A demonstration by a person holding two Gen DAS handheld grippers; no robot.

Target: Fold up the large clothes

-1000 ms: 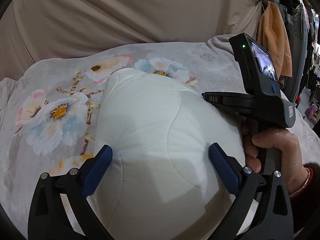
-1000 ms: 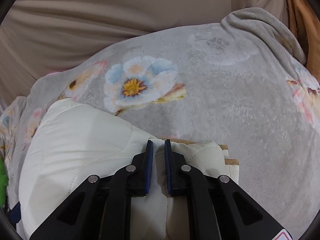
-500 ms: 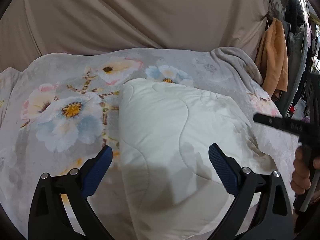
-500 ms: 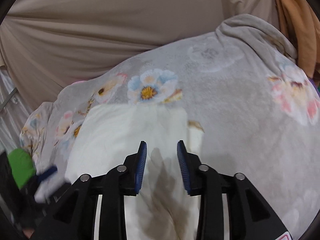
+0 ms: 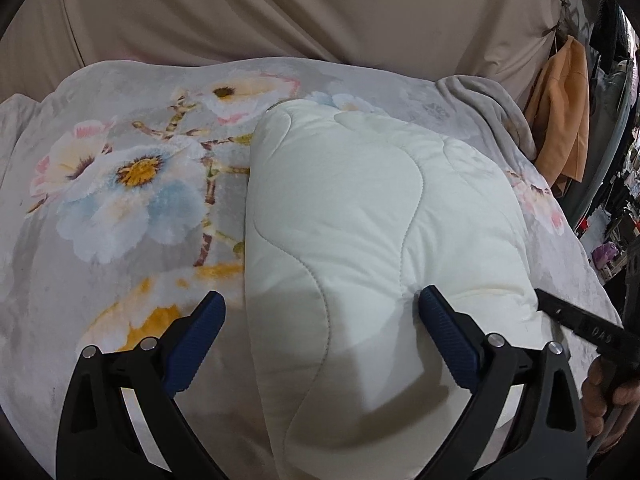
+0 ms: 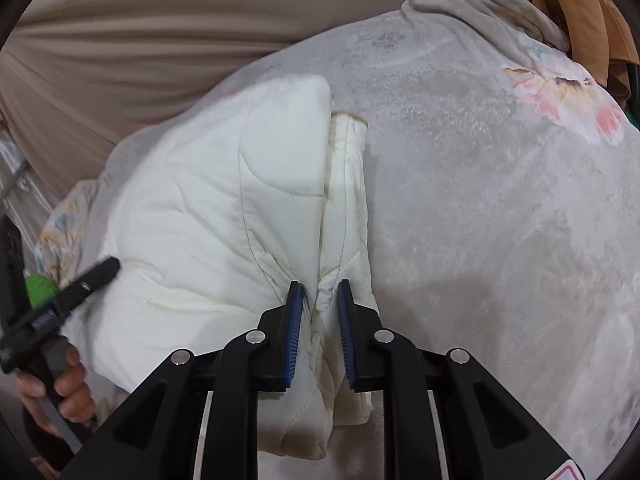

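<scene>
A cream quilted garment lies folded into a thick bundle on a grey floral blanket. My left gripper is open wide, its jaws either side of the bundle's near left part, holding nothing. In the right wrist view the garment shows stacked layers along its right edge. My right gripper is closed on a pinch of the garment's near edge, the fabric bunched between the blue pads. The other gripper's body shows at the edge of each view.
The blanket covers the whole surface, with a beige curtain behind it. An orange cloth hangs at the far right, beside a cluttered area. A green object sits at the left edge.
My right gripper, shut a second ago, opened half a second ago and has now closed on the garment's near edge. The left gripper stayed open and moved closer to the bundle.
</scene>
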